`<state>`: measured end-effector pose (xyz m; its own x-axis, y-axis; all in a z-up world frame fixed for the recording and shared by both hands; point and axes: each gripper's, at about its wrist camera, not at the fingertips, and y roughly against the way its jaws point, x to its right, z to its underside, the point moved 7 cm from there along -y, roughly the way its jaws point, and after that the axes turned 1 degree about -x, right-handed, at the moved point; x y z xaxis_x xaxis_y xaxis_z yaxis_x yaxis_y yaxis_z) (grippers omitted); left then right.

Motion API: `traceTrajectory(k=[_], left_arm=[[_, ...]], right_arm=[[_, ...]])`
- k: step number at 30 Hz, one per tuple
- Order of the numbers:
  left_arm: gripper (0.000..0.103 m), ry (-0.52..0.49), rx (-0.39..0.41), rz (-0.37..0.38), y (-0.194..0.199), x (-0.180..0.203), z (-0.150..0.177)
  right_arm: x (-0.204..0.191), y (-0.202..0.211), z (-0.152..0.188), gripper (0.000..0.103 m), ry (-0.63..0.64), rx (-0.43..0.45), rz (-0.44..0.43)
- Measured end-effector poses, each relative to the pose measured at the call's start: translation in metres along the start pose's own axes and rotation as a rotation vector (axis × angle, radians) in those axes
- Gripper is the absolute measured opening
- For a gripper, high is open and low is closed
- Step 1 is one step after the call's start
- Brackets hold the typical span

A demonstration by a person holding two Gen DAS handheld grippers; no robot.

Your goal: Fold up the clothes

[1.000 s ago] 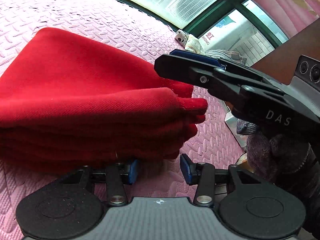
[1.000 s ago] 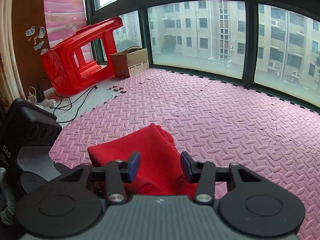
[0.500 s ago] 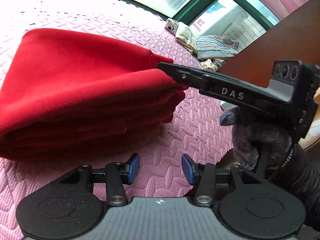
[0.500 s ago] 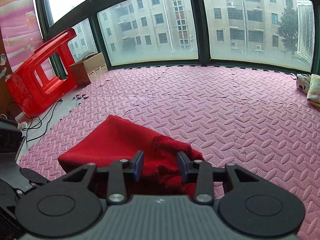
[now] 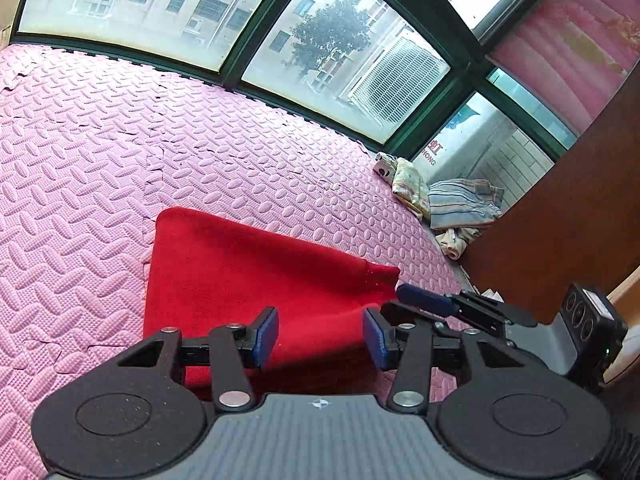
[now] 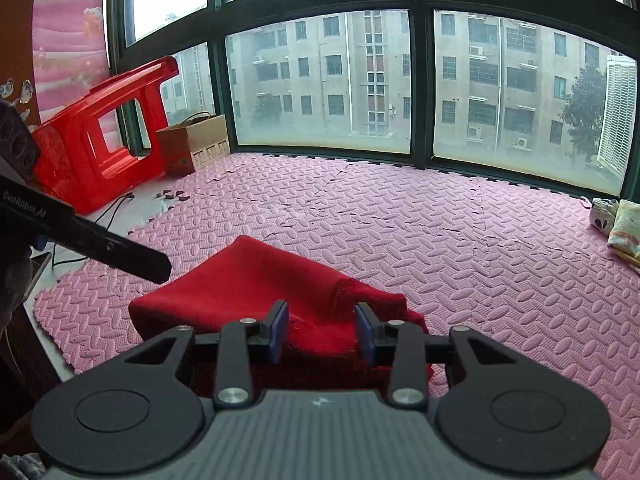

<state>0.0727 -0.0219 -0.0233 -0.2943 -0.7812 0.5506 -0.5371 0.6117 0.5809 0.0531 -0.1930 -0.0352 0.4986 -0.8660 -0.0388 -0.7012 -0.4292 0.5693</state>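
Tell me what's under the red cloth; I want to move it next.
The red cloth lies folded on the pink foam mat, which shows all around it. Anything between cloth and mat is covered, so I can't tell.

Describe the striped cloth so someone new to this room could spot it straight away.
Follow the pink foam mat to the window corner beside the brown wooden panel. The striped cloth lies folded there, its blue-grey stripes unlike the pale floral cloth beside it.
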Motion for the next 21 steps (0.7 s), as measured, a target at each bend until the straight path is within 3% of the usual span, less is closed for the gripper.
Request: traceTrajectory(k=[6,14,16,21], left_arm=[[0.049,-0.028,-0.033,0.013,-0.027,0.008,0.008],[0.049,-0.058,-0.068,0.031,-0.058,0.018,0.017],[0.049,-0.065,-0.068,0.029,-0.058,0.019,0.018],[0.049,-0.104,-0.069,0.019,-0.058,0.024,0.023]], right_arm=[[-0.006,-0.001,0.024,0.037,0.015,-0.033,0.006],[0.017,0.013,-0.012,0.036,-0.081,0.053,-0.016],[0.016,0.002,-0.017,0.027,-0.078,0.042,-0.022],[0.018,-0.032,-0.011,0.016,-0.073,-0.021,0.012]])
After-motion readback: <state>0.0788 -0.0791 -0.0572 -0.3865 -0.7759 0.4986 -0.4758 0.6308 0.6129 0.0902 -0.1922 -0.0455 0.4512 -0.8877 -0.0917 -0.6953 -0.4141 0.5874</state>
